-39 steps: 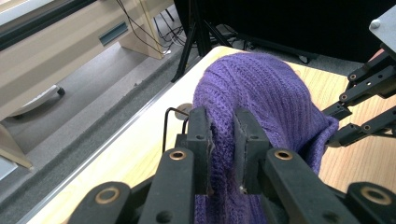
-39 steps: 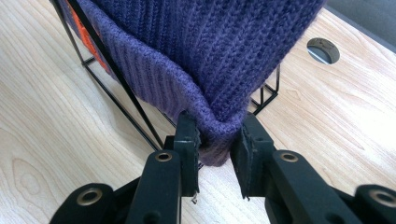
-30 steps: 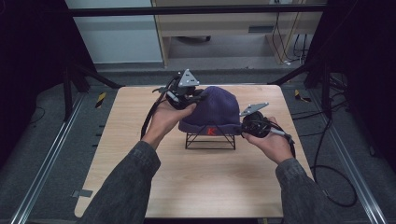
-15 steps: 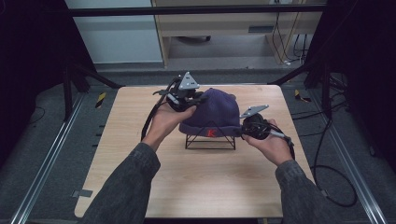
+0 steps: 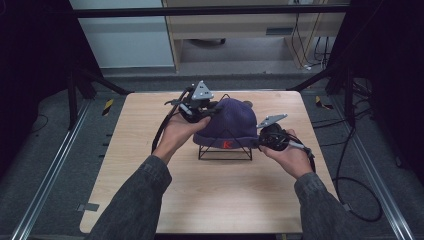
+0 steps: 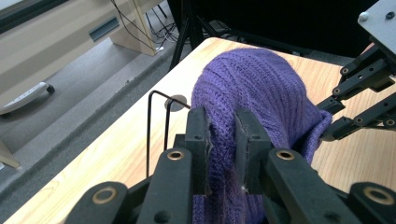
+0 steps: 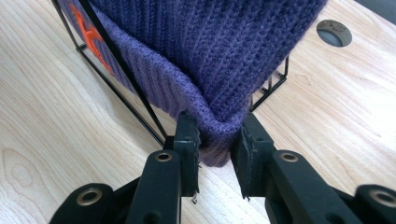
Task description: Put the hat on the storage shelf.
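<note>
A purple knit beanie [image 5: 232, 122] with an orange mark on its cuff sits over a black wire stand [image 5: 225, 150] in the middle of the table. My left gripper [image 5: 212, 111] is at the hat's left side, shut on a fold of the knit [image 6: 224, 140]; both pads pinch the fabric. My right gripper [image 5: 257, 142] is at the hat's right lower edge, shut on the rolled cuff [image 7: 217, 135]. In the left gripper view the right gripper's linkage [image 6: 359, 102] shows beyond the beanie [image 6: 257, 88]. The stand's wires [image 7: 121, 70] run under the cuff.
The wooden table [image 5: 150, 165] has bare surface in front and to the left. A round cable hole [image 7: 334, 31] lies in the top behind the hat. Dark frame posts and cables stand beyond the table's far edge.
</note>
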`<action>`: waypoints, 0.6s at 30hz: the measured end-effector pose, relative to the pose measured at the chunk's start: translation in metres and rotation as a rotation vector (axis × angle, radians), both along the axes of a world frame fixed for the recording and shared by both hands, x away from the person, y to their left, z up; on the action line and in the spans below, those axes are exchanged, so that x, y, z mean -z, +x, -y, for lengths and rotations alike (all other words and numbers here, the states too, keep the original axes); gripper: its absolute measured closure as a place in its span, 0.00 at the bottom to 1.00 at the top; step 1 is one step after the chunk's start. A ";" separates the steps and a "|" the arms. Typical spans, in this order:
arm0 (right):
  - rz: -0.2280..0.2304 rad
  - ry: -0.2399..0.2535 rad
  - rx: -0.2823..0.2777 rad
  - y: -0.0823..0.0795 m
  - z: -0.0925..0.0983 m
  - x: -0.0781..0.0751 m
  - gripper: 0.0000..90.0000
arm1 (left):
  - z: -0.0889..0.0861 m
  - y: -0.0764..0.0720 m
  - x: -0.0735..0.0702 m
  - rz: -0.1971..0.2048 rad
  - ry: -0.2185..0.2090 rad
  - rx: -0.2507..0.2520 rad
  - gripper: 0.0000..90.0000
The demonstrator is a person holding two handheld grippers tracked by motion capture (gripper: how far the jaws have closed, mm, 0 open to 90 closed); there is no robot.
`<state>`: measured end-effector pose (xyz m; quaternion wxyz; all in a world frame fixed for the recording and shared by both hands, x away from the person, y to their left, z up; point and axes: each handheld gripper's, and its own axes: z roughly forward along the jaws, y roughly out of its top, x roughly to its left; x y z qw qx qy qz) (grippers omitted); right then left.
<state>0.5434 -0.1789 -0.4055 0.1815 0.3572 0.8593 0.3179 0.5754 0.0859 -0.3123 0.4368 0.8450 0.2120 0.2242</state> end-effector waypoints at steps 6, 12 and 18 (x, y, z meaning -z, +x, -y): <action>-0.015 0.007 0.002 -0.001 -0.001 0.009 0.81 | -0.001 0.000 0.007 -0.008 0.007 0.003 0.85; -0.023 0.005 0.000 -0.002 -0.002 0.017 0.80 | -0.003 -0.001 0.014 -0.018 0.009 0.004 0.85; -0.037 0.003 0.006 -0.001 -0.002 0.026 0.80 | -0.004 -0.001 0.022 -0.027 0.019 0.008 0.85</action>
